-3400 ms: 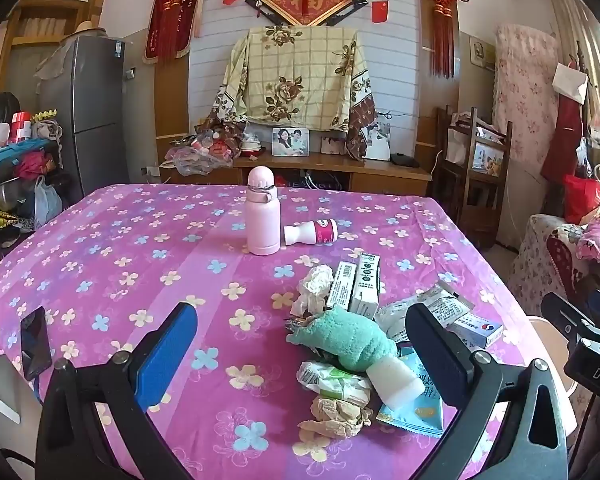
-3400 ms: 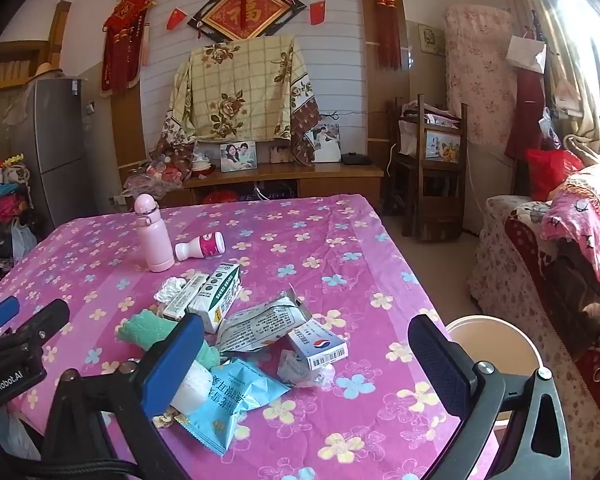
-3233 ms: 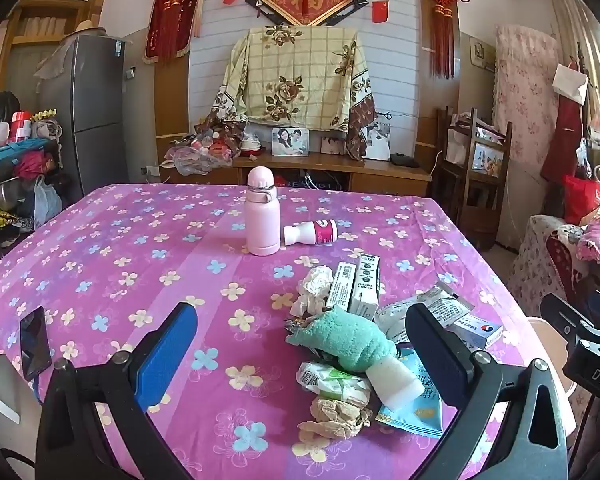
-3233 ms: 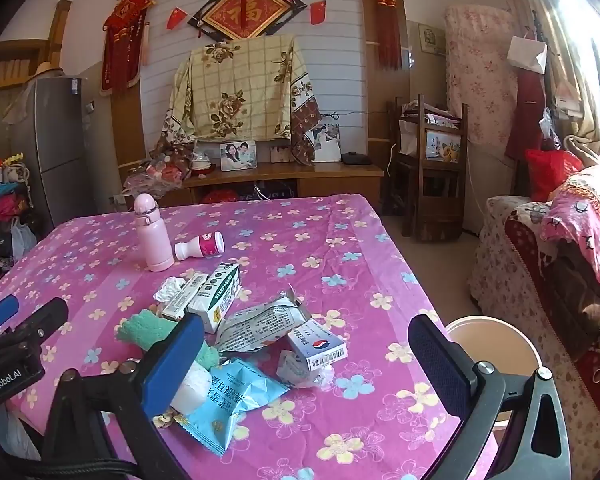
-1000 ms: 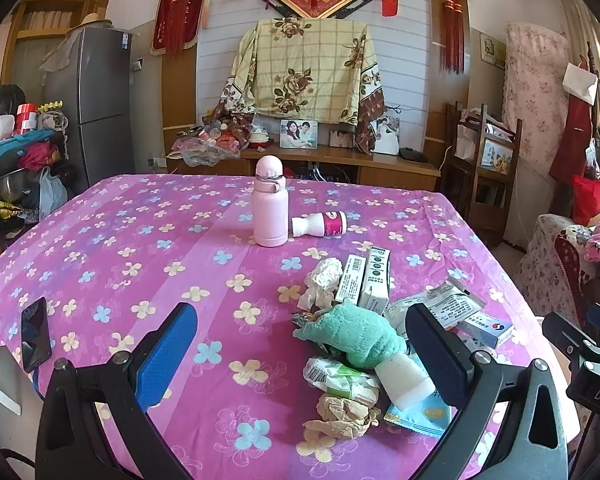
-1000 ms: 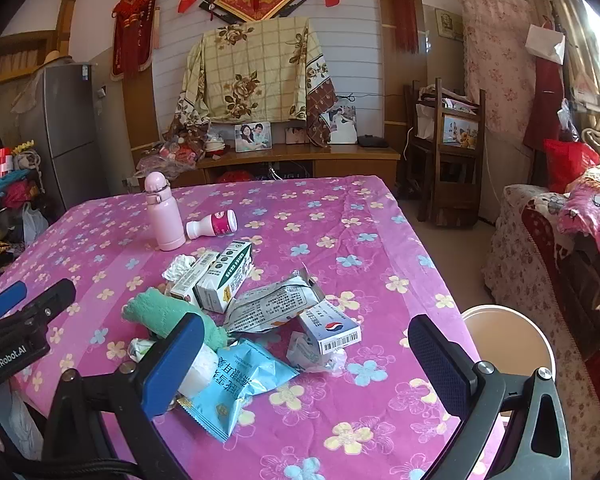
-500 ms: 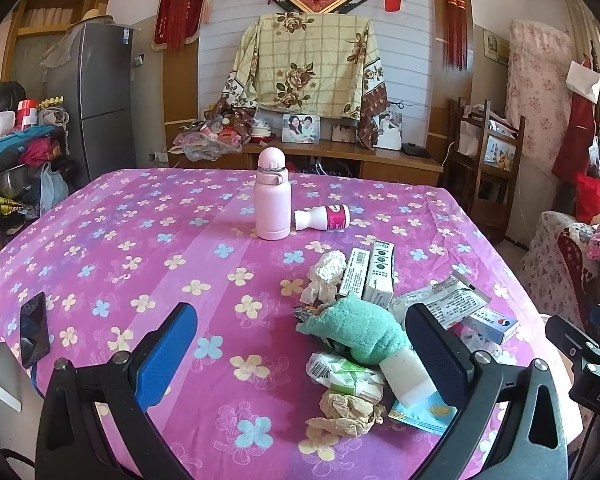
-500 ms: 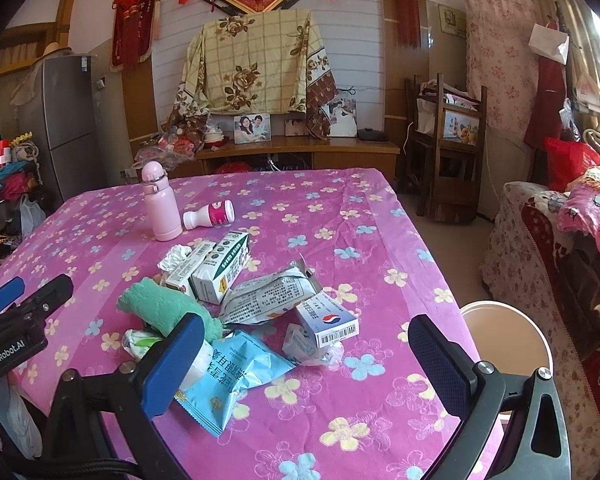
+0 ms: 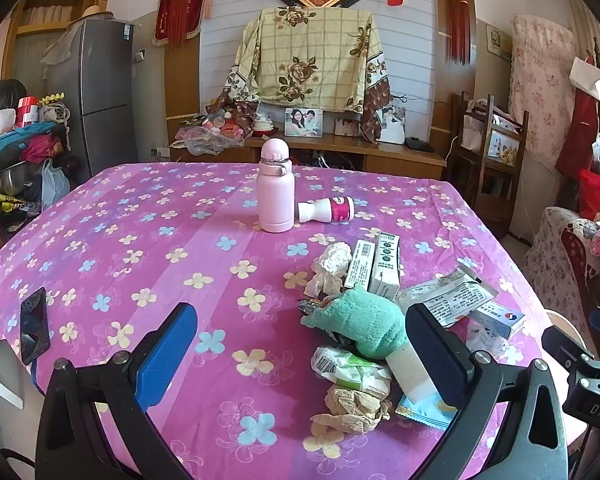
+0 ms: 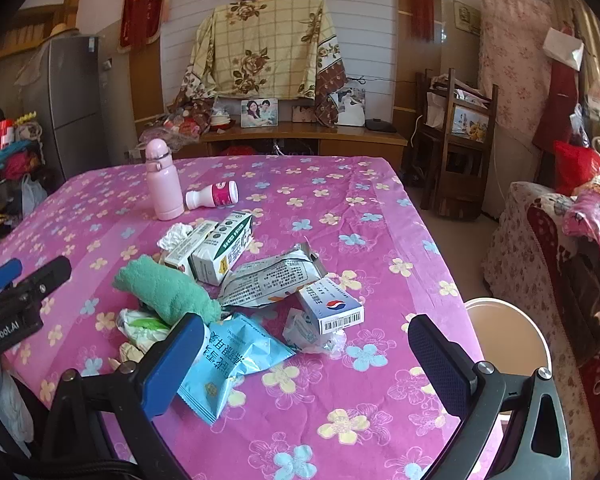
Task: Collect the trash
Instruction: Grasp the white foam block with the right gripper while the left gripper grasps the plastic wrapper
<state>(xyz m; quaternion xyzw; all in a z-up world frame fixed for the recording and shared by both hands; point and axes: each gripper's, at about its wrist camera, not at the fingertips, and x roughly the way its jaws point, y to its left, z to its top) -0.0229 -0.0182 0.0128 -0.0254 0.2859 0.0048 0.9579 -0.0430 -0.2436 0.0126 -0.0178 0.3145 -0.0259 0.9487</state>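
A pink flowered tablecloth (image 9: pixel 120 240) fills mid-frame in both views, with the trash pile (image 10: pixel 236 280) at centre-left of the right wrist view: a fuzzy green cloth (image 10: pixel 164 288), a crinkled silver packet (image 10: pixel 272 276) lying long axis left-right, a glossy blue pouch (image 10: pixel 228 360), cartons (image 10: pixel 216 248) pointing up-frame, and crumpled tissue (image 9: pixel 332 260). A round bin (image 10: pixel 504 336) sits lower right beside the table. The left gripper (image 9: pixel 300 348) and right gripper (image 10: pixel 304 360) hover at the bottom, jaws spread wide, holding and touching nothing.
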